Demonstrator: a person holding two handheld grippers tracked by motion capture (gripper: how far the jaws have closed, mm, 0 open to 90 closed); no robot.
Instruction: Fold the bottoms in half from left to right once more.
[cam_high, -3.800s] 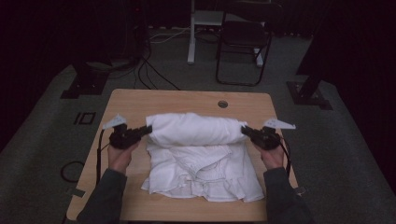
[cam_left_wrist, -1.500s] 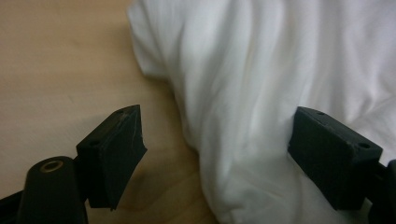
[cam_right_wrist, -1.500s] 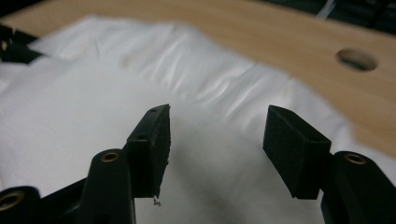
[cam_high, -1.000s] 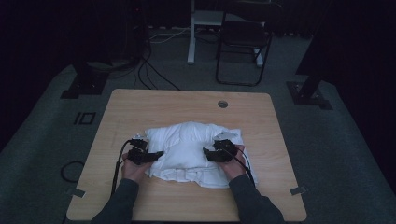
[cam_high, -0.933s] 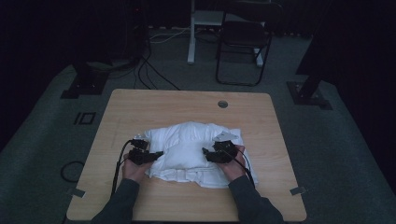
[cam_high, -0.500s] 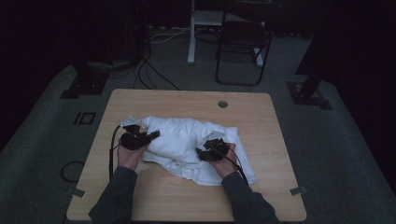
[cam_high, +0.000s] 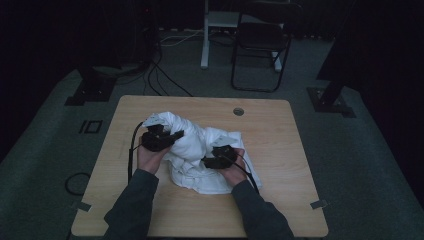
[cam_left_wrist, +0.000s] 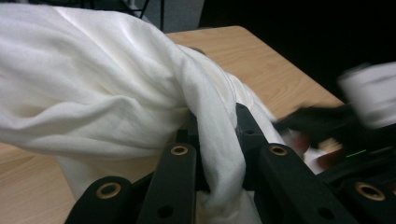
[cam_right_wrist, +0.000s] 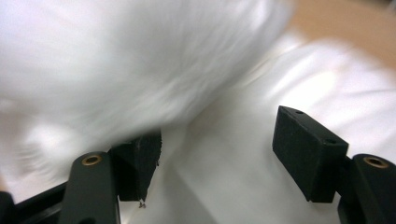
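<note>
A white cloth (cam_high: 197, 150) lies crumpled on the wooden table (cam_high: 280, 130). My left gripper (cam_high: 175, 135) is at the cloth's left side, lifted off the table. Its jaws have just closed, and in the left gripper view the left gripper (cam_left_wrist: 217, 122) is shut on a bunched fold of the cloth (cam_left_wrist: 93, 84) that runs between the fingers. My right gripper (cam_high: 206, 162) sits low on the front of the pile. In the right gripper view its jaws (cam_right_wrist: 217, 140) stand wide apart over blurred cloth (cam_right_wrist: 187, 56), and the pads press on nothing.
A round cable hole (cam_high: 238, 111) sits near the table's far edge. A dark chair (cam_high: 260, 40) and a white post stand beyond the table, with cables on the floor at the far left. Bare wood surrounds the cloth.
The left gripper has shut on the cloth's left edge and risen, pulling a fold up and away from me. The right gripper has slid left along the cloth's front, still open.
</note>
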